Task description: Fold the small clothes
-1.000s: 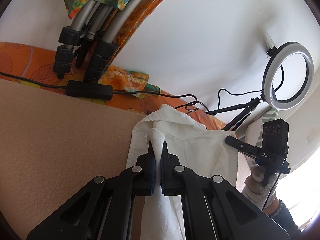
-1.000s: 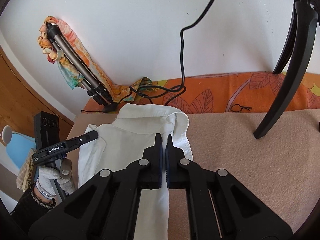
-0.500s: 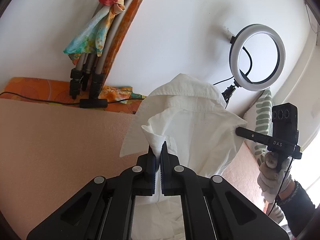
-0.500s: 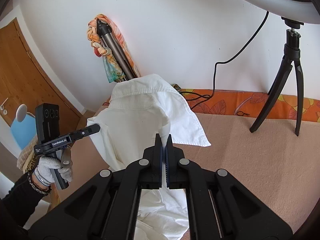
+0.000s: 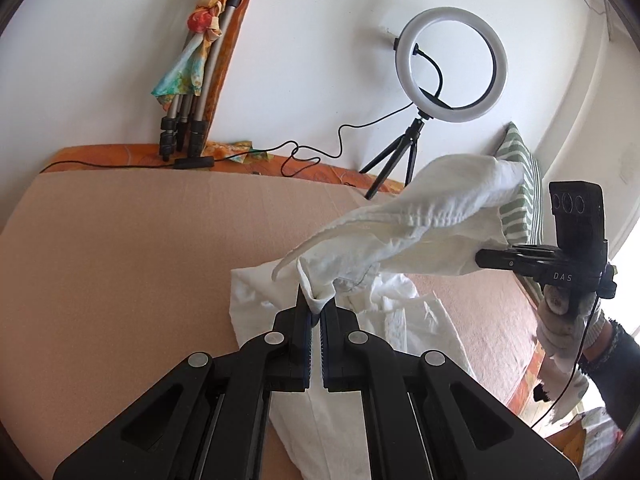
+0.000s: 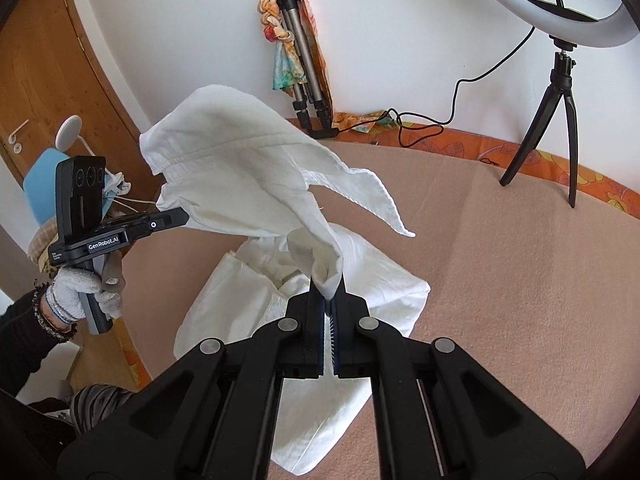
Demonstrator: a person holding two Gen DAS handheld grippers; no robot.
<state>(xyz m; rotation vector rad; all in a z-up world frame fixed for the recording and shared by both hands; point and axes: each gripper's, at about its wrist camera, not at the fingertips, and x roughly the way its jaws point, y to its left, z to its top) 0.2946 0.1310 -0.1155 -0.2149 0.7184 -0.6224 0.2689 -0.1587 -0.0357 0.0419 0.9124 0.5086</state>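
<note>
Left wrist view: left gripper (image 5: 316, 312) at bottom centre, jaws pinched tight on a bunched corner of the white shirt (image 5: 420, 224). Shirt's top edge stretches up & right to the right gripper (image 5: 486, 258) at right of frame, held by a gloved hand (image 5: 560, 320); lower part of shirt lies crumpled on the tan blanket (image 5: 120, 280). Ring light (image 5: 452, 64) on a small tripod upper right, folded tripod (image 5: 200, 80) w/ a scarf against the wall upper left. Right wrist view: right gripper (image 6: 328, 300) bottom centre, also clamped on a shirt (image 6: 240, 168) corner; cloth spans up-left to the left gripper (image 6: 176, 216) mid-left; rest of it sags onto the blanket (image 6: 520, 280) below centre.
</note>
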